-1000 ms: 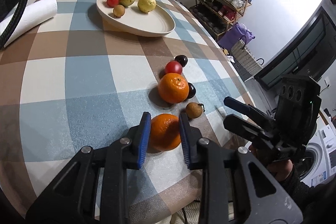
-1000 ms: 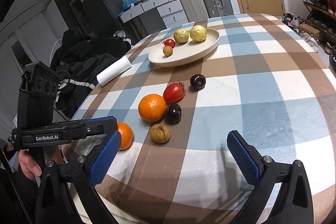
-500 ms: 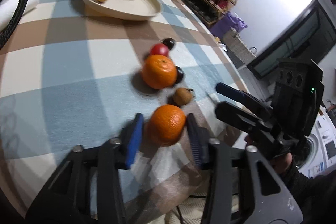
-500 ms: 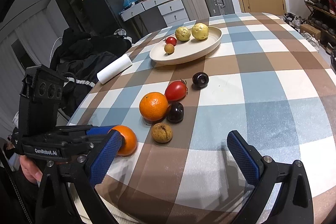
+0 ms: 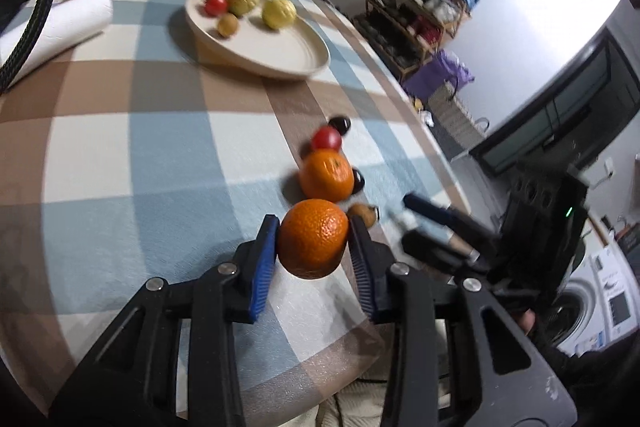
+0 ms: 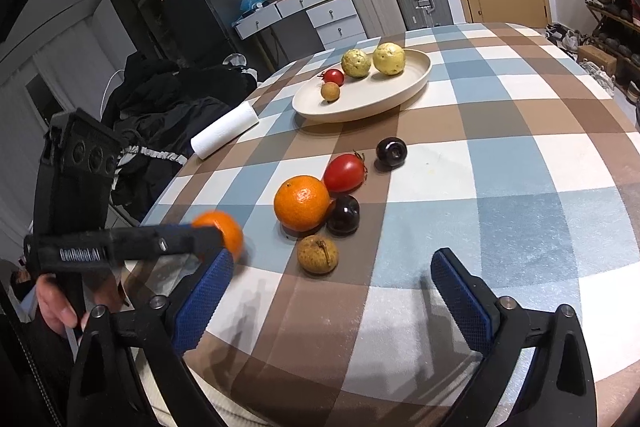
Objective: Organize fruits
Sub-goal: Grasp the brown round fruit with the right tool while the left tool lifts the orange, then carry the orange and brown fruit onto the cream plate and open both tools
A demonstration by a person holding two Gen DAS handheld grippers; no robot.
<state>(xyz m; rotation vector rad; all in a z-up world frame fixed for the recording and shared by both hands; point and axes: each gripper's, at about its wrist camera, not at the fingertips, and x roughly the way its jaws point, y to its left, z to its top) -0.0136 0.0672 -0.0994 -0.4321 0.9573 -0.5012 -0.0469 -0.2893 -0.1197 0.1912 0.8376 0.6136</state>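
My left gripper [image 5: 313,227] is shut on an orange [image 5: 313,239] and holds it clear of the checked tablecloth. The right wrist view shows that orange [image 6: 226,231] at the tip of the left gripper [image 6: 200,239]. My right gripper [image 6: 332,259] hangs over the table's near edge, its jaws wide and closing, the pads touching nothing. A small brown fruit [image 6: 318,254] lies on the cloth below its tips. Beyond lie a second orange [image 6: 302,203], a red tomato [image 6: 345,171] and two dark plums [image 6: 343,215]. A cream plate [image 6: 420,83] farther back holds several small fruits.
A white paper roll [image 6: 224,133] lies left of the plate near the table's edge. A person's hand [image 6: 56,303] grips the left tool's handle. Suitcases, drawers and a shoe rack stand beyond the table. The table's near edge runs just under both grippers.
The left gripper has lifted the orange off the cloth; a second ago it rested on the table between the pads. The right gripper has stayed where it was.
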